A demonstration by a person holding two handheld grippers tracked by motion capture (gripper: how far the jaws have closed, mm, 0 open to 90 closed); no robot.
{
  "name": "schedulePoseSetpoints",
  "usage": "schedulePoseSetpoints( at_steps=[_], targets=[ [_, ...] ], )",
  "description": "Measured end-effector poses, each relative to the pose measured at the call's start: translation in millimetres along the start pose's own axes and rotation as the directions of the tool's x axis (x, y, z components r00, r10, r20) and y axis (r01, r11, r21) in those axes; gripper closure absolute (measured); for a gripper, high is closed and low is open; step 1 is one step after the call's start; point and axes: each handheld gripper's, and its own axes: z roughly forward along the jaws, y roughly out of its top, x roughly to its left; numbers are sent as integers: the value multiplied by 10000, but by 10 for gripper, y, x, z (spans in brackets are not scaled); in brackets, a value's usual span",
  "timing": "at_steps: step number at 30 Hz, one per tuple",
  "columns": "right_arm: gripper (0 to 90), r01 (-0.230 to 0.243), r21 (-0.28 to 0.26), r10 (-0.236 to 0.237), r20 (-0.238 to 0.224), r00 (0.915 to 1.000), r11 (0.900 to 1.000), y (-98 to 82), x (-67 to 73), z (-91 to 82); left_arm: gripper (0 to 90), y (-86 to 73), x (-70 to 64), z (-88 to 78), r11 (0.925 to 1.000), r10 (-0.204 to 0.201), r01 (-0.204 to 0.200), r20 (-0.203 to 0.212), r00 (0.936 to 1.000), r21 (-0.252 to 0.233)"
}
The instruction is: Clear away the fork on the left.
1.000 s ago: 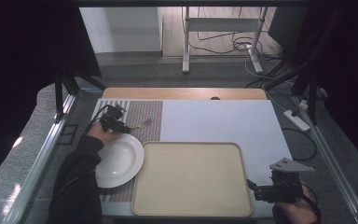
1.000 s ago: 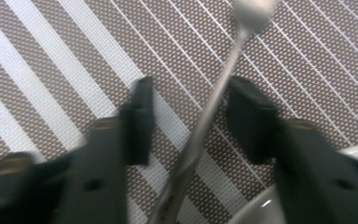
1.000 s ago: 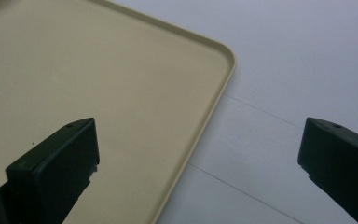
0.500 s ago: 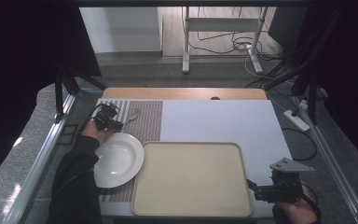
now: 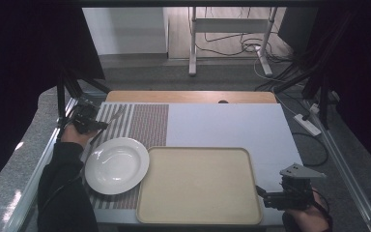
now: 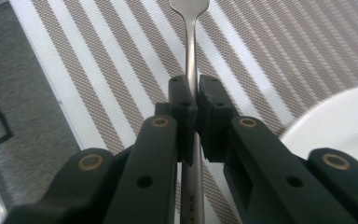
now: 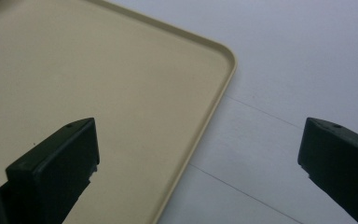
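The fork [image 6: 191, 42] has its tines cut off by the top edge, and the left gripper [image 6: 192, 100] hides part of its handle.

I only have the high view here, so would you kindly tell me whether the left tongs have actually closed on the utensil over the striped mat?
Observer: Yes. In the left gripper view the left tongs are shut on the thin metal handle, pads pressing both sides.
Operator: Thank you. Which utensil is it?
Observer: The end widens at the top edge of that view, but the head is cut off, so I cannot tell.
Operator: And how do the right tongs stand?
Observer: The right tongs are wide open with nothing between them, above the beige tray's corner rim and the white table surface.
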Motion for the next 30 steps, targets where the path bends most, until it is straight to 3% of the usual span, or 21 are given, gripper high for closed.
schedulePoseSetpoints(
  at_steps=[5,9,11,14,20,30],
  targets=[
    [0,15,-15,-15,9,10000,10000,1,2,-1,841,-18,-139,-68,10000,-11,9,381,9993,59],
    [0,48,-5,-48,32,10000,10000,3,5,0,841,-26,-336,-92,9992,272,-286,501,9984,283],
    [0,58,-5,-58,30,10000,10000,4,5,0,841,-28,-373,-96,9989,321,-338,522,9981,326],
    [0,79,-2,-79,25,10000,10000,4,6,2,841,-50,-531,-104,9984,438,-464,785,9959,313],
    [0,83,-15,-83,21,10000,10000,4,8,3,841,-90,-746,-149,9971,684,-712,890,9937,286],
    [0,118,-11,-118,37,9999,9999,6,13,5,840,-243,-1066,-233,9953,922,-956,1521,9841,154]
  ],
)
